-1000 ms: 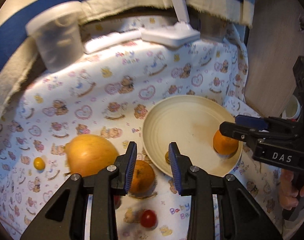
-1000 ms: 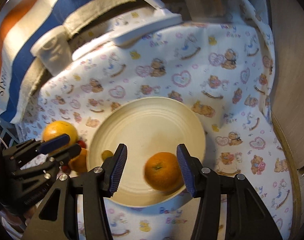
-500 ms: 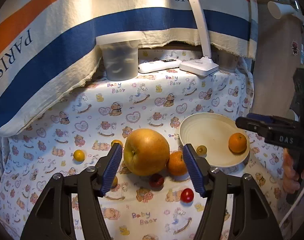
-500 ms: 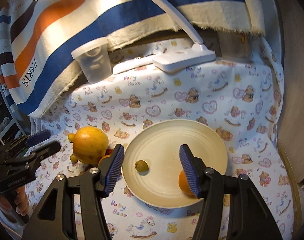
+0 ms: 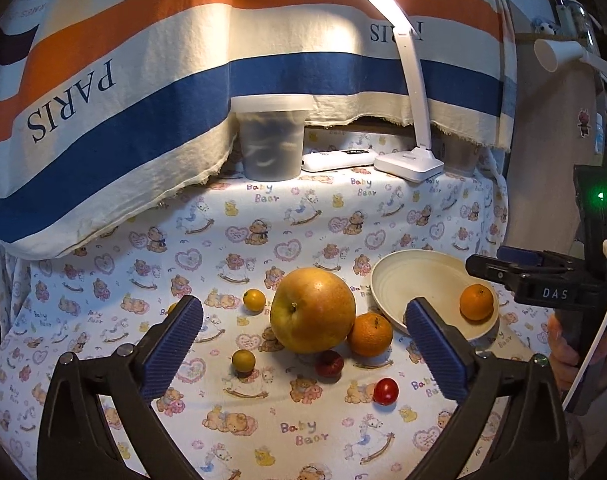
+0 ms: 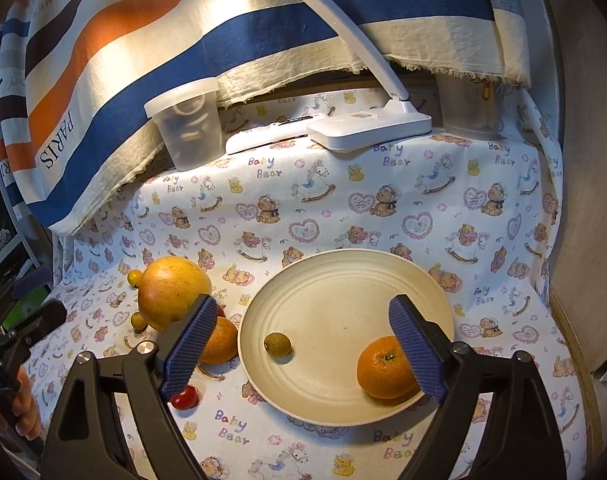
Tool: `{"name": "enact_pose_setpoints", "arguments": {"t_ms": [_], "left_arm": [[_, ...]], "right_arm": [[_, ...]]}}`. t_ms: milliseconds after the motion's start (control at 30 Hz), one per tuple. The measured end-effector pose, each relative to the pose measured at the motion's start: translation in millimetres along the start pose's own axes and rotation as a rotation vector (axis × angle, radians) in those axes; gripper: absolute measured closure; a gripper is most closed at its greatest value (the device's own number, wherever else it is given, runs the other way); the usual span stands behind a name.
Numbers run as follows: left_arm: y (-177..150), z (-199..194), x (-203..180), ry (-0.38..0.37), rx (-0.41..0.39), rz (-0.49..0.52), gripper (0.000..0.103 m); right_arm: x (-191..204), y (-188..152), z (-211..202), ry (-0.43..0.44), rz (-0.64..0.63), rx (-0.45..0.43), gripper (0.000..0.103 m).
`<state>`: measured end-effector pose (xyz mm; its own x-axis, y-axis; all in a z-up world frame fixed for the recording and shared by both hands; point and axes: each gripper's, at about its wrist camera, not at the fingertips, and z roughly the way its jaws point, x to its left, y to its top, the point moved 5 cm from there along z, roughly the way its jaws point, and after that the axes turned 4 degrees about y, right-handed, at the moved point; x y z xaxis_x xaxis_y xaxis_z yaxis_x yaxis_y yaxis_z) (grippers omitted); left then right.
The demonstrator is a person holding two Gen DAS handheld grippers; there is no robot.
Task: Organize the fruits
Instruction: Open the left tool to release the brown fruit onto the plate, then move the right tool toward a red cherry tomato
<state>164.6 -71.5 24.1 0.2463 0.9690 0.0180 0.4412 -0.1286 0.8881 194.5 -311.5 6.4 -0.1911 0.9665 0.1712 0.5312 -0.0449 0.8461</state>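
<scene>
A cream plate (image 6: pixel 343 280) holds an orange (image 6: pixel 385 368) and a small greenish fruit (image 6: pixel 277 345); the plate also shows in the left wrist view (image 5: pixel 415 276). On the cloth left of it lie a large yellow-orange fruit (image 5: pixel 312 316), a second orange (image 5: pixel 369 334), a dark red fruit (image 5: pixel 329 363), a red tomato (image 5: pixel 385 391) and small yellow fruits (image 5: pixel 254 300). My left gripper (image 5: pixel 303 352) is open and empty, above and in front of the fruit pile. My right gripper (image 6: pixel 303 346) is open and empty over the plate's near side.
At the back stand a lidded plastic tub (image 5: pixel 270 136), a white remote (image 5: pixel 337 159), a desk lamp base (image 5: pixel 409 160) and a cup (image 6: pixel 469 108). A striped cloth (image 5: pixel 143 80) hangs behind. A wooden panel (image 6: pixel 591 160) bounds the right side.
Both grippers have pulled back and up from the table and opened wider. The orange the right gripper stood around now lies free on the plate.
</scene>
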Motion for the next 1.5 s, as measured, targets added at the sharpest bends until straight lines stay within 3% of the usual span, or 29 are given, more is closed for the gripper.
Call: {"name": "enact_pose_setpoints", "arguments": {"t_ms": [367,533,633,833,1100,1300,1500], "left_arm": [[-8.8,7.6,18.3,0.04,-0.02,-0.069,0.001],[-10.0,-0.5,23.5,0.049,-0.1,-0.088,0.0],[-10.2,0.6,23.4,0.05,-0.087,-0.08,0.0],[-14.7,5.3,25.7,0.067,-0.078,-0.084,0.0],[-25.2,11.1,42.6,0.107,-0.062,-0.202,0.0],[-28.0,15.4,36.1,0.128,-0.051,-0.14,0.0],[-32.7,24.9,25.7,0.107,0.017,-0.075,0.0]], "right_arm": [[9.8,-2.6,0.2,-0.043,-0.062,-0.021,0.013],[13.1,-7.1,-3.3,-0.066,-0.083,-0.066,0.012],[16.0,-8.0,-7.9,-0.081,-0.093,-0.111,0.001],[23.3,-7.8,-11.5,-0.084,-0.117,-0.137,0.0],[23.4,-13.4,-9.5,-0.069,-0.063,-0.124,0.003],[26.2,-20.1,-3.3,-0.128,-0.094,-0.095,0.008],[35.0,-24.1,3.0,-0.1,-0.145,-0.051,0.009]]}}
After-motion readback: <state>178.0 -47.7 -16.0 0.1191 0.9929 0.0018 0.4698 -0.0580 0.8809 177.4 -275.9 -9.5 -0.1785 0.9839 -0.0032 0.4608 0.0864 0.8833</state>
